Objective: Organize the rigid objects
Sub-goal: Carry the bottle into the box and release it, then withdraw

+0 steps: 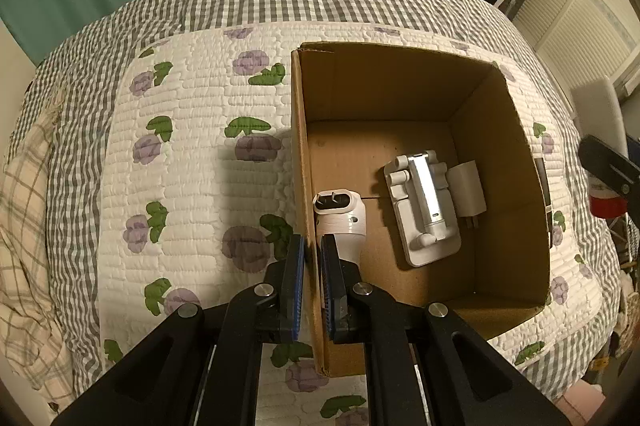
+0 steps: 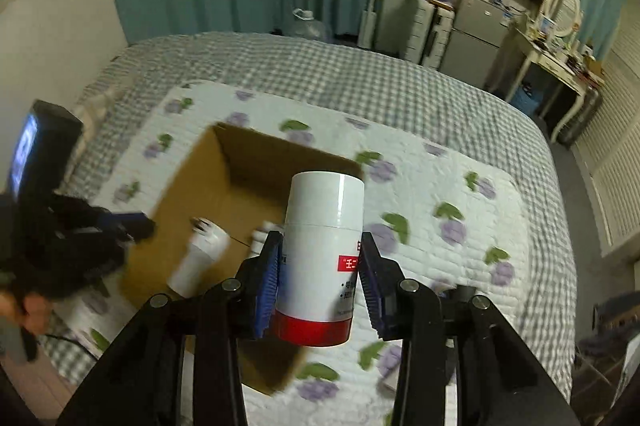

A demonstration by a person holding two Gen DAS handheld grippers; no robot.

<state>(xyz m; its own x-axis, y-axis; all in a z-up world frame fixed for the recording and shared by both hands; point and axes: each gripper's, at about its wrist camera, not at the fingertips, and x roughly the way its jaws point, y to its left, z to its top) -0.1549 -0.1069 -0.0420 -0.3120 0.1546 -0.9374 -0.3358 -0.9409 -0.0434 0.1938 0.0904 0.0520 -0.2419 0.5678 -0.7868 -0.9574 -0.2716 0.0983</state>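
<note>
An open cardboard box (image 1: 400, 85) sits on the bed. My left gripper (image 1: 313, 242) is shut on its left wall, one blue pad on each side of the cardboard. On the box floor lie a white handheld device (image 1: 340, 222), a folded white phone stand (image 1: 424, 205) and a white charger plug (image 1: 468, 193). My right gripper (image 2: 322, 238) is shut on a white bottle (image 2: 324, 209) with a red base and a red label. It holds the bottle upright in the air above the box's (image 2: 192, 185) near right corner. The view is motion-blurred.
The bed carries a white quilt with purple flowers (image 1: 192, 165) and a grey checked border. A dark flat object (image 1: 542, 185) lies just outside the box's right wall. A small black item (image 2: 460, 294) rests on the quilt. Curtains, a fridge and a desk stand beyond.
</note>
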